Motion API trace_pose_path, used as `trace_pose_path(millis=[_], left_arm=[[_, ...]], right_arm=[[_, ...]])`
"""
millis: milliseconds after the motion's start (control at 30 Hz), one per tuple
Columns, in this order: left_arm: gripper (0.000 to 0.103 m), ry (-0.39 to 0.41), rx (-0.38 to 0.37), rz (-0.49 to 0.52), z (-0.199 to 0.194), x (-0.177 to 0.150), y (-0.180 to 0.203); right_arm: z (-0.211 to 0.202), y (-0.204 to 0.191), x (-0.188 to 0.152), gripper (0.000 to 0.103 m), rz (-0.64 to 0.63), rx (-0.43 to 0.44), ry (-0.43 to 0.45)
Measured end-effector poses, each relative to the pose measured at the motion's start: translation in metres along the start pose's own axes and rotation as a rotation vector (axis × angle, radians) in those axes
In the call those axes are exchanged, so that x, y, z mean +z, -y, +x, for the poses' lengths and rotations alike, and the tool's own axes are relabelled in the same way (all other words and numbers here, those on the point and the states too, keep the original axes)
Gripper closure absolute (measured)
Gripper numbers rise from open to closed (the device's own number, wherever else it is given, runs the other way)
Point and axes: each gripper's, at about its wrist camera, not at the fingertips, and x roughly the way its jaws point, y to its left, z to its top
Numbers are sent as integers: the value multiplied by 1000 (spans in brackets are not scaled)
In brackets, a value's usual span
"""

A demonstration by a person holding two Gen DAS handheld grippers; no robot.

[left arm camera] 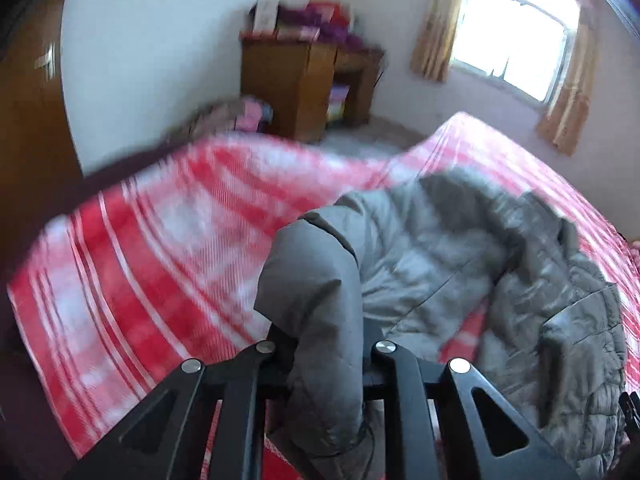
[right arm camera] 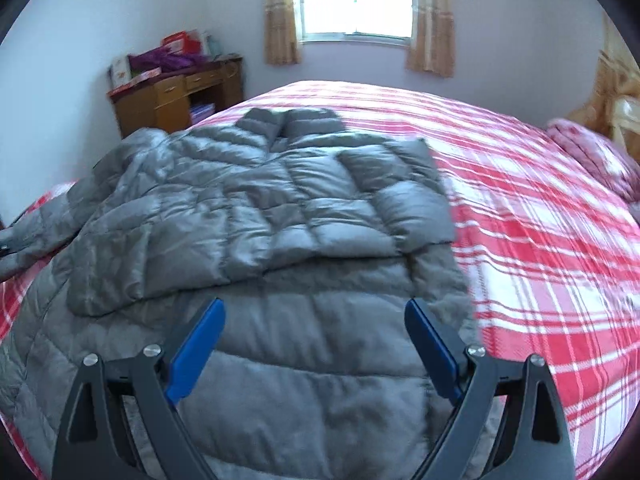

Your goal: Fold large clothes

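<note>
A grey quilted down jacket [right arm camera: 280, 208] lies spread on a bed with a red and white plaid cover [right arm camera: 520, 220]. Its right sleeve is folded across the body. In the left wrist view, the other grey sleeve [left arm camera: 316, 280] rises from the bed and runs between the fingers of my left gripper [left arm camera: 320, 320], which is shut on it. The sleeve hides the fingertips. My right gripper [right arm camera: 315, 305] hovers open over the lower part of the jacket, with its blue pads [right arm camera: 196, 352] wide apart and nothing between them.
A wooden desk [right arm camera: 176, 96] piled with boxes stands against the far wall on the left, beside a curtained window [right arm camera: 356, 0]. A pink patterned quilt [right arm camera: 592, 156] lies at the bed's right end. A brown wardrobe door [left arm camera: 28, 120] is at the left.
</note>
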Motion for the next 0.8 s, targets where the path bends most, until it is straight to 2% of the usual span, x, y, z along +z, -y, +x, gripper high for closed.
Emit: trace_pose_path(millis=[100,233,400,500,633,700,733,767,800], left_arm=[[88,103,7,83,-35,23,26],[88,199,-56,171,-66,49,78],[88,214,-186,267,-70,48,156],[88,233,-271,360,-72,30,214],[88,200,-375,462,-64,4,279],[80,181,-366,514,-57,-12,309],[63,175,-341,531,-53,-15,318],[40,177,-301,549,-48,-22,326],[28,189,-283,553,-48,-27,330]], right_arm=[[0,16,2,10,65,-13,15],[-1,28,3,10,103,-19,29],[-6,41,3,10,120,-29,45],[-12,52,2,10,128,-39,54],[-14,65,-1,10,146,-50,52],[-14,72,-3,10,156,-55,48],[-14,75,-4,10,160,-56,44],[-14,78,-6,10,165,-57,39],[-14,80,-7,10,167,-57,37]])
